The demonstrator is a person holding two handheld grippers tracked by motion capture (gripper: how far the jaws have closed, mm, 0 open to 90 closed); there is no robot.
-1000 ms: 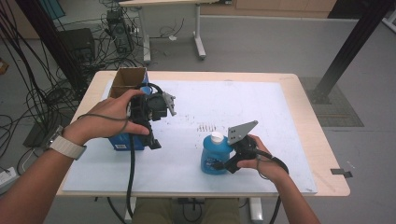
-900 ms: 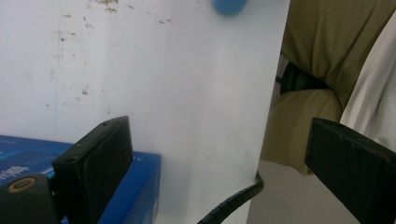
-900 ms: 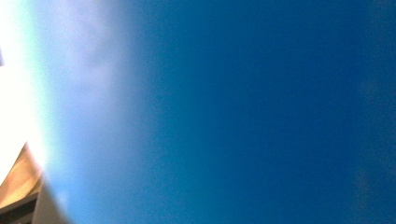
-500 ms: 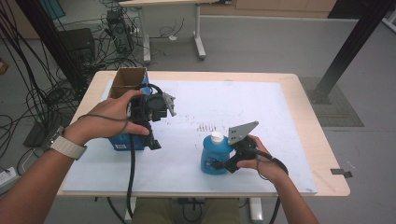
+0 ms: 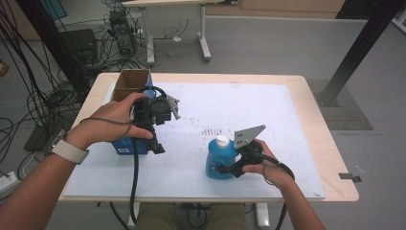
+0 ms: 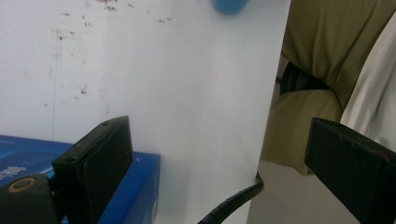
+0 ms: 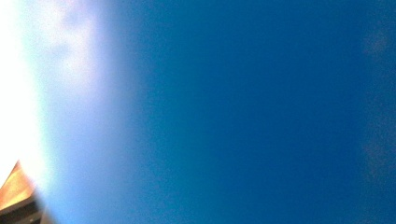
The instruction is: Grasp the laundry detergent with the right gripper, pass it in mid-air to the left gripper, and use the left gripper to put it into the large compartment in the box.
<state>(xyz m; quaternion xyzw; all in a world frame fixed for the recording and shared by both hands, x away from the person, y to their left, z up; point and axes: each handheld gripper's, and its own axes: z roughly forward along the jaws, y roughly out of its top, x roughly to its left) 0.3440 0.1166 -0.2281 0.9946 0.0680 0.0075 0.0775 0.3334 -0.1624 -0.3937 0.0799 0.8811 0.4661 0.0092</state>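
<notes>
A blue bottle (image 5: 218, 155) with a white cap (image 5: 222, 140) stands near the front of the white mat (image 5: 249, 105). My right gripper (image 5: 225, 168) reaches it from the right. Its jaws have just been closing with the bottle's lower body between them, and they press on it. In the right gripper view the bottle's blue wall (image 7: 257, 112) is very close. My left gripper (image 5: 152, 143) is held over a blue box (image 5: 123, 144) at the left. Its jaws stand wide open (image 6: 219, 158) with nothing between them, one above the box (image 6: 135, 186), the other past the table's front edge.
An open cardboard box (image 5: 130, 82) stands behind the blue box at the table's back left corner. The left gripper's cable (image 5: 134, 182) hangs over the front edge. The person's legs (image 6: 327, 56) are close to that edge. Bare wood (image 5: 330, 143) borders the mat on the right.
</notes>
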